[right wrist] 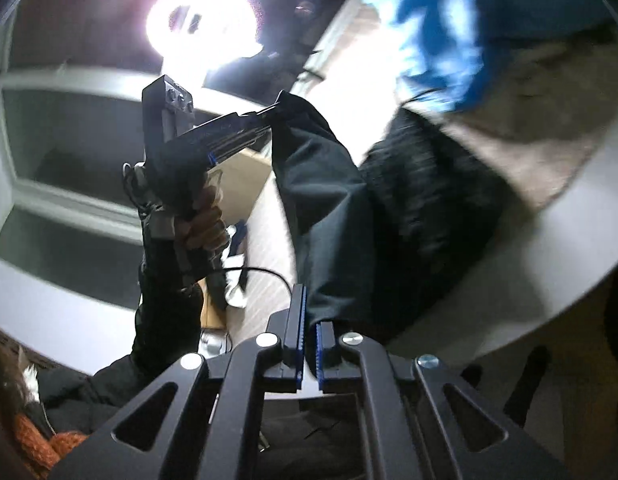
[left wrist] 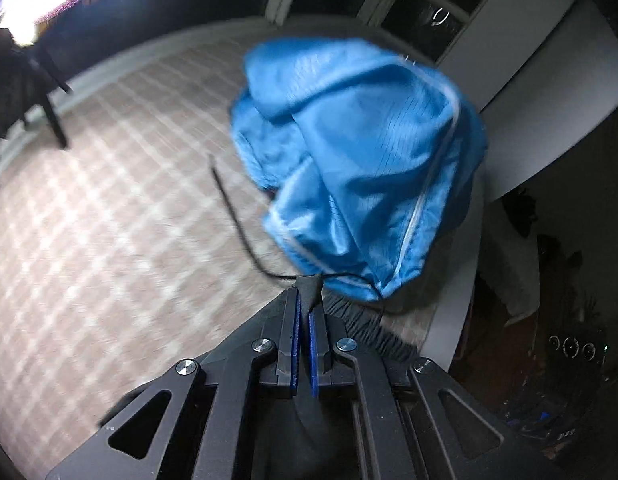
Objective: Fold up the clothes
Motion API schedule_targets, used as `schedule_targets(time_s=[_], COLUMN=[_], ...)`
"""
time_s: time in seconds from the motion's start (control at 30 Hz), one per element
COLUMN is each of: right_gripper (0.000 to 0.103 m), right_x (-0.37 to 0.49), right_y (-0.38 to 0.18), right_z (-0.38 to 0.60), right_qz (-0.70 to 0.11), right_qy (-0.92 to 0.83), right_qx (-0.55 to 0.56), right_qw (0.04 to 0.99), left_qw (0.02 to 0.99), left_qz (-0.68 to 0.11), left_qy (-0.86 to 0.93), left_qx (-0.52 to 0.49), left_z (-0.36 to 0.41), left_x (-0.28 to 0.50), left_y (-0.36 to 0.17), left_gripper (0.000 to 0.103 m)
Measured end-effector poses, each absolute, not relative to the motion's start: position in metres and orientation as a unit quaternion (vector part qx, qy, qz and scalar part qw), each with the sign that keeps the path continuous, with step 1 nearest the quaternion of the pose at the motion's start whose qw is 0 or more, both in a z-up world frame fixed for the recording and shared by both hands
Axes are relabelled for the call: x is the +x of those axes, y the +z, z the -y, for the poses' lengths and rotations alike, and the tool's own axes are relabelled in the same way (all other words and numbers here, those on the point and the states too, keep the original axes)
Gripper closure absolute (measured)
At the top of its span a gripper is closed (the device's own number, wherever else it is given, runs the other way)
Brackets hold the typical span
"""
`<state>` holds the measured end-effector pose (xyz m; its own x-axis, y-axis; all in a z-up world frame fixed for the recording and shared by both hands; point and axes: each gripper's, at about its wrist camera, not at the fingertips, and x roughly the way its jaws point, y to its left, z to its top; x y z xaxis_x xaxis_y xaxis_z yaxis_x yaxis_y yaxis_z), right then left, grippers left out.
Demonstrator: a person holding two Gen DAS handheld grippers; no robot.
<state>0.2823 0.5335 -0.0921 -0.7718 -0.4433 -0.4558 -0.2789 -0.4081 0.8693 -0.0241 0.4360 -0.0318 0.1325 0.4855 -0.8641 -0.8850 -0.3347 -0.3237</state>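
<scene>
A: Dark fabric is being pinched between the closed jaws of the left gripper [left wrist: 305, 300]. In the right wrist view the same black garment [right wrist: 329, 216] is being held stretched between that gripper and the right gripper [right wrist: 309, 340], whose jaws are likewise clamped on an edge of the cloth.

B: And what is being seen beyond the grippers?

A: A crumpled blue jacket [left wrist: 357, 160] with a pale zipper is lying on the checked tablecloth [left wrist: 109, 200], just past the left fingertips. A thin black cord [left wrist: 237, 220] is trailing across the cloth beside it. A hand [right wrist: 203, 220] is being wrapped around the left gripper's handle.

B: Which step is being carried out?

A: Judging by the stretched cloth, the black garment is being lifted and carried toward the table for spreading. Next, it is probably to be lowered flat on a free part of the tablecloth, apart from the blue jacket, with both grips kept firm until it is laid.
</scene>
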Motion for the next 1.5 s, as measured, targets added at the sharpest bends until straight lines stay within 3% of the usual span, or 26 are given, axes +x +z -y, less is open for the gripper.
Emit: schedule_targets(time_s=[0.13, 0.2, 0.4, 0.63, 0.73, 0.77, 0.87, 0.93, 1.03, 1.17, 1.3, 1.37, 1.5], right_gripper=[0.099, 0.099, 0.094, 0.094, 0.094, 0.09, 0.087, 0.087, 0.087, 0.091, 0.088, 0.081, 0.078], right_x=[0.283, 0.281, 0.286, 0.29, 0.247, 0.219, 0.135, 0.103, 0.07, 0.085, 0.081, 0.066, 0.038], right_y=[-0.124, -0.135, -0.135, -0.06, -0.017, -0.015, -0.021, -0.042, -0.084, -0.097, -0.062, -0.055, -0.085], right_z=[-0.558, -0.565, -0.568, -0.567, -0.555, -0.549, -0.535, -0.53, -0.536, -0.573, -0.571, -0.56, -0.55], right_qz=[0.569, 0.576, 0.571, 0.428, 0.363, 0.354, 0.334, 0.327, 0.257, 0.309, 0.269, 0.239, 0.201], right_qy=[-0.745, -0.734, -0.714, -0.784, -0.835, -0.843, -0.855, -0.846, -0.841, -0.826, -0.859, -0.87, -0.859], right_qx=[0.348, 0.357, 0.405, 0.449, 0.414, 0.404, 0.382, 0.398, 0.471, 0.469, 0.433, 0.425, 0.463], right_qw=[0.037, 0.036, 0.033, -0.031, 0.022, 0.044, 0.11, 0.134, 0.062, 0.036, 0.052, 0.072, 0.085], left_qw=[0.526, 0.512, 0.504, 0.512, 0.495, 0.49, 0.492, 0.473, 0.384, 0.33, 0.364, 0.399, 0.403], left_qz=[-0.223, -0.234, -0.221, -0.191, -0.161, -0.14, -0.074, -0.073, -0.117, -0.081, -0.059, -0.05, -0.062], left_qy=[0.608, 0.607, 0.651, 0.689, 0.698, 0.698, 0.691, 0.713, 0.752, 0.781, 0.78, 0.768, 0.757], left_qx=[-0.551, -0.561, -0.523, -0.476, -0.492, -0.503, -0.524, -0.513, -0.523, -0.524, -0.505, -0.499, -0.51], left_z=[-0.462, -0.468, -0.449, -0.34, -0.306, -0.297, -0.28, -0.278, -0.273, -0.235, -0.219, -0.222, -0.235], left_x=[-0.019, -0.021, -0.043, -0.03, -0.029, -0.034, -0.047, -0.055, -0.075, -0.095, -0.071, -0.055, -0.048], left_y=[-0.055, -0.058, -0.013, 0.023, 0.004, -0.005, -0.03, -0.049, -0.08, -0.076, -0.054, -0.053, -0.072], left_gripper=[0.094, 0.083, 0.073, 0.072, 0.072, 0.072, 0.073, 0.073, 0.078, 0.08, 0.08, 0.078, 0.074])
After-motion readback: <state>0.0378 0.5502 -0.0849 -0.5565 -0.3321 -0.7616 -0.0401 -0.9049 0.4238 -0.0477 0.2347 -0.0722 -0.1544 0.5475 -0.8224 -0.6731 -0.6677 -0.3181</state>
